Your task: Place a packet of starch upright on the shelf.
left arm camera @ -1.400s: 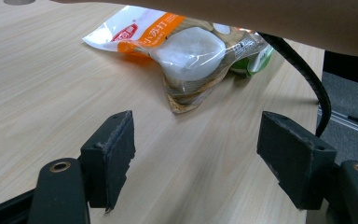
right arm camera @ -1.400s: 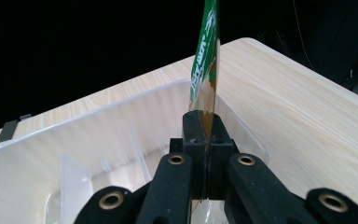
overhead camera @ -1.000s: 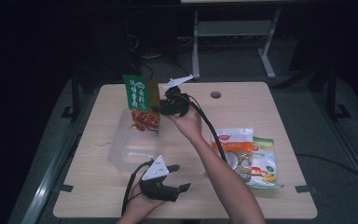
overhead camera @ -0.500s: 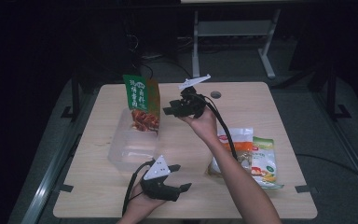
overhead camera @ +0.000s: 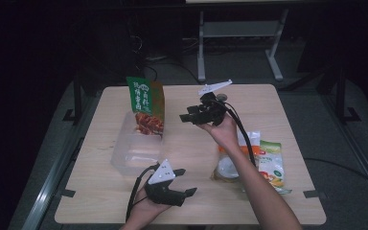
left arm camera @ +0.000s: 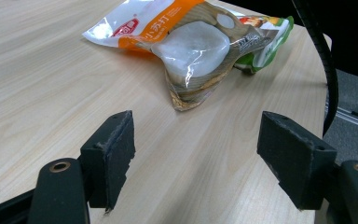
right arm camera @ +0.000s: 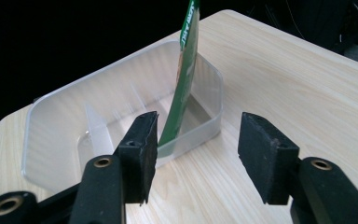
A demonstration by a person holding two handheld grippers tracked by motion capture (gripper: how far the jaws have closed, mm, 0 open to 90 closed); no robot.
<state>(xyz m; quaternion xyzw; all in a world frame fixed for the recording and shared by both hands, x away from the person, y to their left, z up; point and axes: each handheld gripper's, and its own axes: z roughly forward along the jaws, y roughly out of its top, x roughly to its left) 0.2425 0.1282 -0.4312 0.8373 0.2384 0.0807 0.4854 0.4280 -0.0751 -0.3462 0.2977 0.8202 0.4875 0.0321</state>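
Observation:
A green and orange snack packet (overhead camera: 146, 103) stands upright in a clear plastic bin (overhead camera: 124, 160) on the left half of the wooden table (overhead camera: 268, 105). My right gripper (overhead camera: 186, 114) hovers to the right of the packet, apart from it and pointing at it. Its jaws have just been opening and nothing is between them. In the right gripper view the packet (right arm camera: 184, 79) shows edge-on inside the bin (right arm camera: 205, 126), beyond the open right gripper (right arm camera: 196, 154). My left gripper (overhead camera: 186, 182) rests open near the table's front edge. In its own view the left gripper (left arm camera: 196, 149) faces an orange and white packet (left arm camera: 191, 42).
Two packets lie flat at the right of the table: the orange and white packet (overhead camera: 230, 163) and a green packet (overhead camera: 270, 163). The right gripper's black cable (left arm camera: 321, 60) runs over them. A metal frame (overhead camera: 239, 33) stands on the floor behind the table.
The right gripper was at the standing packet a second ago; it has drawn back to the right with its jaws wider apart. The packet stays upright in the bin. The left gripper has not moved.

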